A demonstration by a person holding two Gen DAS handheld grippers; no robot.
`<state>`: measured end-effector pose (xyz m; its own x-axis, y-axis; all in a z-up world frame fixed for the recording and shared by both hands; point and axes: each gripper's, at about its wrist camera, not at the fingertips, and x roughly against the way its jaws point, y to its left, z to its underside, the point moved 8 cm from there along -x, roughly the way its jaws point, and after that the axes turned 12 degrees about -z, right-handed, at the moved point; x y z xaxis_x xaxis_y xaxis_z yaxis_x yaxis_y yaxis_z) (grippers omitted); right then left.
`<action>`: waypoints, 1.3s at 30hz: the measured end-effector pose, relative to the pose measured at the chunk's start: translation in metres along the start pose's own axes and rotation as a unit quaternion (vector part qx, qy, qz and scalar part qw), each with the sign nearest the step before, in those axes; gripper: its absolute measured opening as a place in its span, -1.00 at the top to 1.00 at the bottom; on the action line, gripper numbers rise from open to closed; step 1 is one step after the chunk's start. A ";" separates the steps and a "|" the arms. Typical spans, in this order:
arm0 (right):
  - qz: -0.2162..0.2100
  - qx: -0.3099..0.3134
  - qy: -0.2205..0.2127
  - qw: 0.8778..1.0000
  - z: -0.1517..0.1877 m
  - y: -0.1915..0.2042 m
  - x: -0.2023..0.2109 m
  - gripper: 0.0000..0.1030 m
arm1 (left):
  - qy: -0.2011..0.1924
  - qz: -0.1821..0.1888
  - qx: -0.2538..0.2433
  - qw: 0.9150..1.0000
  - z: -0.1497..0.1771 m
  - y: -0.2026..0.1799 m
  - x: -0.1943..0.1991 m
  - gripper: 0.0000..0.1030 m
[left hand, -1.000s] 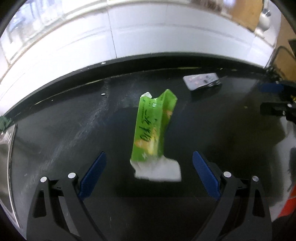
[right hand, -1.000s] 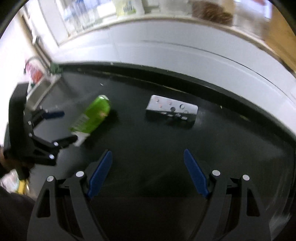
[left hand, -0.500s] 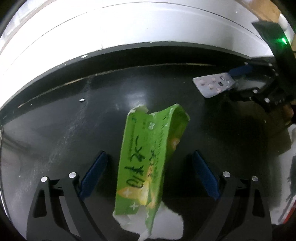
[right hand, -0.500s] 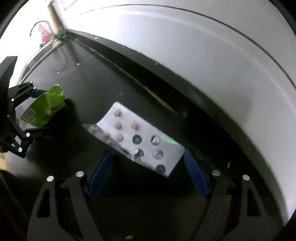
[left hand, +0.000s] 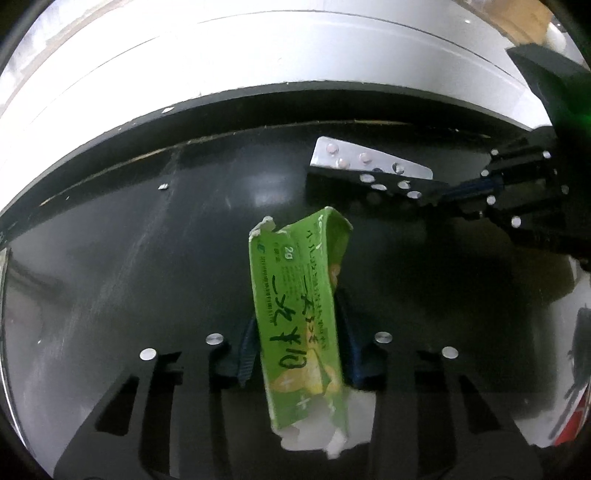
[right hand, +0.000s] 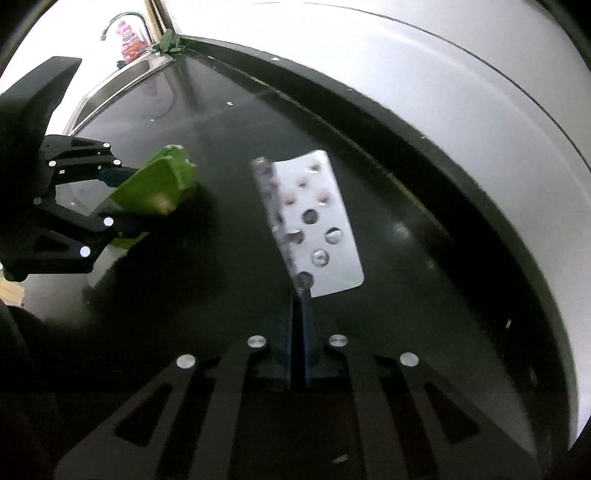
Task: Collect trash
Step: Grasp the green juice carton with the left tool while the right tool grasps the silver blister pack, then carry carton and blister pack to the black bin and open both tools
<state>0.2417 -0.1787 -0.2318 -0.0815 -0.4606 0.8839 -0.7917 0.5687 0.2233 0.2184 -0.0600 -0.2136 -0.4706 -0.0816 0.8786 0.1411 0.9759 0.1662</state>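
A torn green carton (left hand: 299, 306) with handwriting on it stands between the blue pads of my left gripper (left hand: 297, 332). The jaws are closing and both pads press its sides; its white ragged end (left hand: 321, 439) hangs near the camera. My right gripper (right hand: 300, 306) is shut on the lower corner of a silver blister pack (right hand: 314, 221), which tilts up off the black counter (right hand: 406, 295). The right wrist view shows the left gripper (right hand: 118, 192) holding the green carton (right hand: 159, 188) at the left. In the left wrist view the blister pack (left hand: 365, 162) and right gripper (left hand: 454, 192) sit at the upper right.
The glossy black counter (left hand: 129, 258) ends at a white wall (left hand: 258, 55) close behind. A steel sink (right hand: 122, 81) with a faucet (right hand: 122, 18) lies at the counter's far left end. Small crumbs (left hand: 162, 186) dot the surface. Something red (left hand: 569, 424) shows at the lower right.
Both grippers came down and closed. The left one shut on the green carton. The right one rolled and shut on the blister pack, which now tilts up off the counter.
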 end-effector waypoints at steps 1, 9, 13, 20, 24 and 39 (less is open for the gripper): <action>0.003 -0.003 -0.005 1.000 0.001 0.001 0.001 0.72 | -0.001 -0.001 0.001 1.000 0.005 0.001 0.003 0.31; 0.017 -0.021 -0.011 1.000 -0.014 -0.017 -0.011 -0.60 | 0.000 -0.013 0.016 1.000 0.035 0.012 0.032 0.31; 0.024 -0.011 -0.014 1.000 -0.046 -0.024 -0.024 -0.54 | 0.003 -0.031 0.034 0.999 0.046 0.028 0.041 0.31; 0.028 -0.027 -0.011 0.999 -0.042 -0.007 -0.019 0.22 | 0.010 -0.051 0.077 0.996 0.065 0.048 0.063 0.31; 0.019 -0.078 -0.013 0.997 -0.015 0.023 -0.009 0.23 | 0.006 -0.048 0.091 0.995 0.073 0.053 0.072 0.31; 0.023 -0.153 -0.054 0.986 0.039 0.193 0.032 0.22 | -0.010 -0.036 0.090 0.995 0.144 0.078 0.104 0.31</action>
<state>0.0626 -0.1098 -0.1766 -0.1897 -0.4893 0.8512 -0.5667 0.7625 0.3120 0.0557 0.0366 -0.1740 -0.4908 -0.1500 0.8583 -0.0512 0.9883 0.1435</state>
